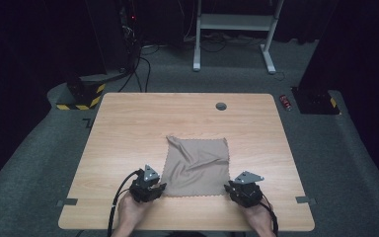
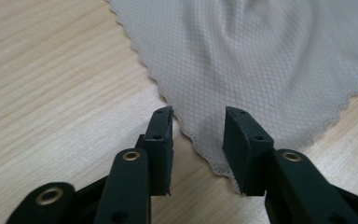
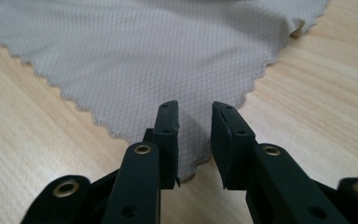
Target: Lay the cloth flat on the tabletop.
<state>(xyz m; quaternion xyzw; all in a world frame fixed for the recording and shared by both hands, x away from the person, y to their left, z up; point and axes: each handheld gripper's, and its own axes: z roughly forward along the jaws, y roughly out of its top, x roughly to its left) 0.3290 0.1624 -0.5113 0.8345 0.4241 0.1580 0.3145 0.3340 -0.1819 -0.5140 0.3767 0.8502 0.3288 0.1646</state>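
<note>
Plainly unmarked beige cloth [image 1: 197, 167], a near corner between each spread gripper's jaws: left gripper [image 2: 198, 140], right gripper [image 3: 195, 140].

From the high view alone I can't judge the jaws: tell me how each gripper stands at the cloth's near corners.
Observer: The left gripper is open; the cloth's near corner lies between its jaws, pads not pressing.
Operator: Now report the right one.
Observer: The right gripper is open too, astride the other near corner, with a narrower gap.
Operator: Describe the cloth's edge there.
Observer: It is scalloped, and the fabric has a fine diamond weave, lying flat on the table near the jaws.
</note>
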